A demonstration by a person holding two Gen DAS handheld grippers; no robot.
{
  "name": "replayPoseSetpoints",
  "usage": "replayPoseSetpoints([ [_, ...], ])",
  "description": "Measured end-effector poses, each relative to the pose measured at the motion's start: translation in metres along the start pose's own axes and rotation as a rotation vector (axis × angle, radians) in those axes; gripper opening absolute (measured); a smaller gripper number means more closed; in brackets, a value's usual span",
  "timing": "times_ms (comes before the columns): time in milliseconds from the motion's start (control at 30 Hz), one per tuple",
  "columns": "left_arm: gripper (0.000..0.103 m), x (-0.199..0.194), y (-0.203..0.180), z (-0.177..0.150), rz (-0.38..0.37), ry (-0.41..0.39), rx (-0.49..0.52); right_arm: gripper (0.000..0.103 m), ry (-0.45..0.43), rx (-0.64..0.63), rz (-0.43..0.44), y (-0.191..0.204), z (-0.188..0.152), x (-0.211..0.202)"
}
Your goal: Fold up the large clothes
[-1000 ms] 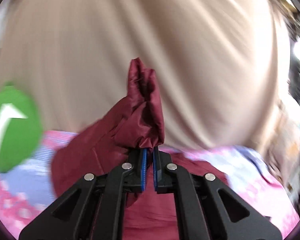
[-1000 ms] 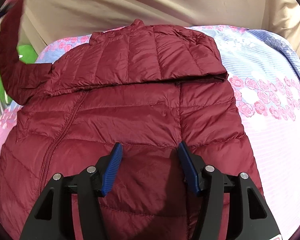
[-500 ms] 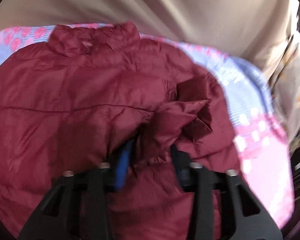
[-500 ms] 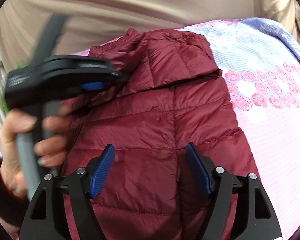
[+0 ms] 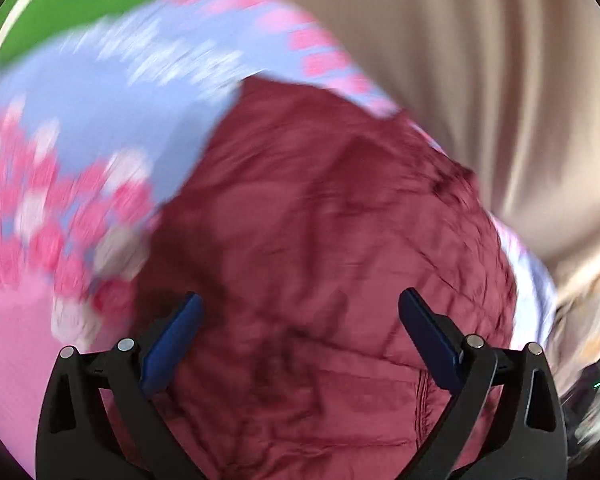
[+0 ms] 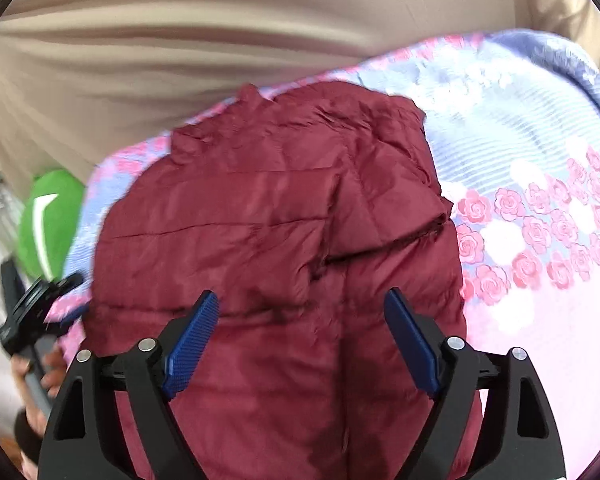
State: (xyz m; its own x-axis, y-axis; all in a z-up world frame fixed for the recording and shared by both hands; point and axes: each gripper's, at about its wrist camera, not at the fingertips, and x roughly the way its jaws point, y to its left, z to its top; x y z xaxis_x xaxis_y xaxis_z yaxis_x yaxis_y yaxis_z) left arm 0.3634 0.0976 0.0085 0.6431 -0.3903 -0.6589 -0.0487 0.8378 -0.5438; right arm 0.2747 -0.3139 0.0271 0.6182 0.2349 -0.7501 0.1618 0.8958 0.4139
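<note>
Both tongs wide open after just spreading, left gripper (image 5: 298,334) and right gripper (image 6: 302,334), holding nothing. Puffy red jacket (image 6: 276,240) flat on flowery bedsheet (image 6: 540,184), sleeves probably folded in, though blurry. Could spring open again.

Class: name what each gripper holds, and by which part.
Nothing is held: left gripper and right gripper, jaws just opening, hover empty above the maroon puffer jacket.
</note>
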Motion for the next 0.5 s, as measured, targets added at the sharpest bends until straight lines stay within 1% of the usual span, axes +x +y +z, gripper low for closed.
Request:
replayPoseSetpoints([
  [67, 0.095, 0.003, 0.014, 0.002, -0.033, 0.012, -0.057, 0.083, 0.031, 0.031, 0.009, -0.004, 0.005, 0.014],
  [100, 0.095, 0.003, 0.015, 0.004, -0.034, 0.012, -0.058, 0.081, 0.057, 0.05, 0.007, -0.006, 0.008, 0.027],
  [133, 0.095, 0.004, 0.015, 0.005, -0.029, 0.007, -0.051, 0.075, 0.068, 0.053, 0.008, -0.005, 0.009, 0.032],
  [167, 0.093, 0.005, 0.013, 0.008, -0.008, -0.004, -0.034, 0.055, 0.083, 0.051, 0.011, -0.003, 0.012, 0.04],
  [200, 0.089, 0.007, 0.012, 0.01, 0.009, -0.011, -0.025, 0.03, 0.092, 0.045, 0.007, 0.001, 0.014, 0.045],
  [233, 0.084, 0.007, 0.011, 0.011, 0.025, -0.016, -0.014, 0.017, 0.103, 0.033, 0.001, 0.006, 0.018, 0.05],
  [267, 0.063, 0.008, 0.009, 0.016, 0.053, -0.02, -0.004, 0.005, 0.103, 0.019, -0.005, 0.012, 0.022, 0.05],
  [300, 0.047, 0.011, 0.011, 0.017, 0.089, -0.019, 0.003, 0.004, 0.074, -0.005, -0.016, 0.023, 0.031, 0.044],
  [333, 0.041, 0.017, 0.012, 0.021, 0.13, -0.02, 0.002, 0.003, 0.025, -0.035, -0.018, 0.034, 0.04, 0.034],
  [367, 0.029, 0.024, 0.012, 0.022, 0.151, -0.024, -0.002, 0.003, -0.037, -0.076, -0.01, 0.047, 0.049, 0.02],
  [400, 0.017, 0.027, 0.014, 0.024, 0.171, -0.023, 0.0, 0.002, -0.142, -0.128, 0.014, 0.064, 0.06, -0.005],
  [433, 0.014, 0.029, 0.016, 0.024, 0.181, -0.02, 0.0, 0.002, -0.222, -0.161, 0.042, 0.075, 0.066, -0.025],
  [467, 0.012, 0.032, 0.017, 0.024, 0.181, -0.015, 0.001, 0.002, -0.278, -0.18, 0.065, 0.082, 0.069, -0.039],
  [500, 0.012, 0.036, 0.016, 0.021, 0.184, -0.017, 0.014, 0.001, -0.348, -0.2, 0.087, 0.086, 0.071, -0.054],
])
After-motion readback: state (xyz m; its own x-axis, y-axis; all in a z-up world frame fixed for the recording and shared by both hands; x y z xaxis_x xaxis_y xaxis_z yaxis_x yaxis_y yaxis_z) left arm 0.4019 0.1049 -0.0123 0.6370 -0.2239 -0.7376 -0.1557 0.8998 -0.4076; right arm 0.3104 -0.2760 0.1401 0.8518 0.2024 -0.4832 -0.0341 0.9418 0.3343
